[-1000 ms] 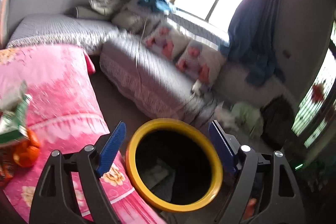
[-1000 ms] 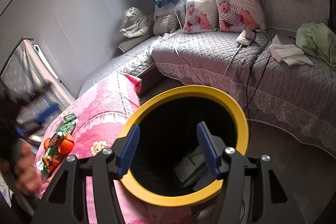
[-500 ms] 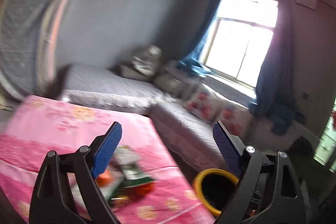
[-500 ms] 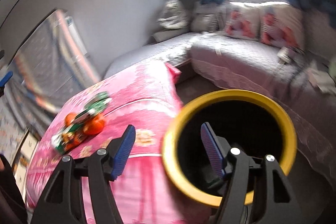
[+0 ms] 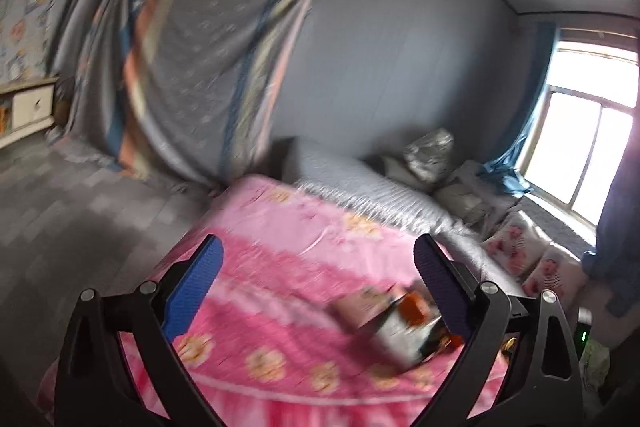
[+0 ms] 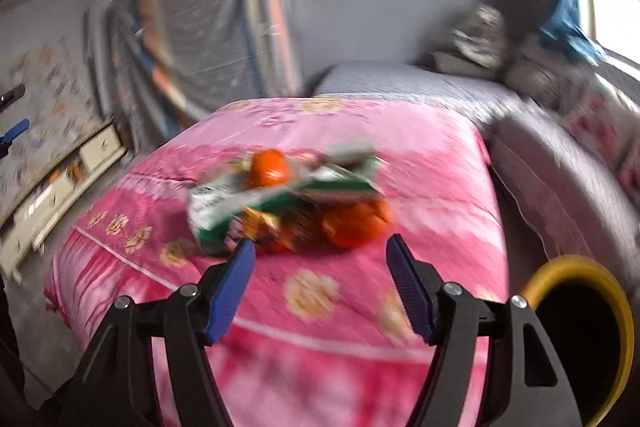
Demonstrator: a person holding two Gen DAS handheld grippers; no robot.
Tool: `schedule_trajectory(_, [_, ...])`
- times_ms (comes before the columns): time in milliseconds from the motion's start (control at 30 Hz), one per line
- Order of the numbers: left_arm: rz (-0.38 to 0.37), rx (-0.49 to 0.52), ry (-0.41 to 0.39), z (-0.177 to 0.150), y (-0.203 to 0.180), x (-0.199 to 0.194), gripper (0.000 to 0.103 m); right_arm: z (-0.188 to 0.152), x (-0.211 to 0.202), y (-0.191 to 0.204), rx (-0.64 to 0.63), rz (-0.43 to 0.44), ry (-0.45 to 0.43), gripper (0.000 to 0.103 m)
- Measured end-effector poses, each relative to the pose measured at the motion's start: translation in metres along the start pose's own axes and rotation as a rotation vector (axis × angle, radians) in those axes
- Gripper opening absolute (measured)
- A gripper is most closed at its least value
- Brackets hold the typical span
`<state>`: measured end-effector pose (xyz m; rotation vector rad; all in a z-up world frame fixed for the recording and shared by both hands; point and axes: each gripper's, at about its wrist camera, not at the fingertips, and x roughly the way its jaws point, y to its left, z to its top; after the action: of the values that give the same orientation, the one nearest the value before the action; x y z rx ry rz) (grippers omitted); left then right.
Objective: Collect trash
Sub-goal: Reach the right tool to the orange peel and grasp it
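- while both views are smeared with blur, the left claw (image 5: 316,291) stands with its blue pads wide apart, having just been opening, and nothing sits between them.
- it hangs over a pink flowered cover (image 5: 280,251) draped over a low, bed-like surface; i cannot tell what lies under the cloth.
- the trash pile (image 5: 400,323) shows low on the right of the left wrist view, just beside the right-hand pad, too blurred there to make out its parts.
- the right claw (image 6: 320,287) also has its pads apart, its jaws having just been opening, and it holds nothing.
- from the right wrist view, the trash pile (image 6: 288,203) lies on the pink cover just beyond the fingertips: a green and white wrapper (image 6: 280,191), crumpled orange-brown packaging and two round orange pieces (image 6: 356,223).
- the yellow-rimmed bin (image 6: 580,331) stands on the floor at the right edge, beside the pink cover and apart from the pile.
- a grey quilted sofa (image 6: 420,87) runs behind, under the window.
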<state>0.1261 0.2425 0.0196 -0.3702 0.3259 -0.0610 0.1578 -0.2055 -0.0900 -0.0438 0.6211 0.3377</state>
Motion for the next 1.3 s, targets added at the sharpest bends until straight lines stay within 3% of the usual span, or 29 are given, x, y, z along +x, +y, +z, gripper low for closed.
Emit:
schedule_trajectory(133, [0.051,0.055,0.112,-0.039,0.014,0.015,0.093,0.042,0.049,0.036,-0.094,0.026,0.037,0.065])
schedule_trajectory(333, [-0.037,0.184,0.309,-0.092,-0.009,0.064,0.093,0.076,0.125,0.06,-0.137,-0.023,0.135,0.065])
schedule_trajectory(533, [-0.088,0.155,0.415,-0.112,-0.018,0.105,0.093,0.081,0.172,0.051,-0.097,-0.084,0.22,0.065])
schedule_trajectory(600, [-0.098,0.14,0.437,-0.115,-0.017,0.113,0.093,0.079,0.183,0.046,-0.07,-0.062,0.248,0.064])
schedule_trajectory(700, [-0.09,0.141,0.447,-0.117,-0.02,0.119,0.093,0.077,0.187,0.046,-0.074,-0.042,0.26,0.059])
schedule_trajectory(767, [-0.071,0.148,0.449,-0.119,-0.023,0.121,0.093,0.078,0.185,0.048,-0.075,-0.021,0.256,0.029])
schedule_trajectory(833, [-0.06,0.153,0.452,-0.121,-0.024,0.123,0.093,0.079,0.179,0.05,-0.077,-0.01,0.247,0.016])
schedule_trajectory(867, [-0.062,0.154,0.457,-0.121,-0.026,0.124,0.093,0.08,0.176,0.05,-0.075,-0.003,0.243,0.002])
schedule_trajectory(1000, [-0.07,0.193,0.465,-0.122,-0.041,0.124,0.093,0.086,0.152,0.03,0.023,0.099,0.221,0.0])
schedule_trajectory(1133, [-0.089,0.243,0.472,-0.122,-0.064,0.128,0.093,0.097,0.103,-0.009,0.127,0.183,0.128,0.0])
schedule_trajectory(1200, [-0.109,0.236,0.476,-0.121,-0.073,0.133,0.093,0.098,0.094,-0.015,0.086,0.249,0.146,0.001])
schedule_trajectory(1300, [-0.141,0.209,0.469,-0.118,-0.083,0.138,0.093,0.089,0.105,0.0,0.017,0.212,0.2,0.01])
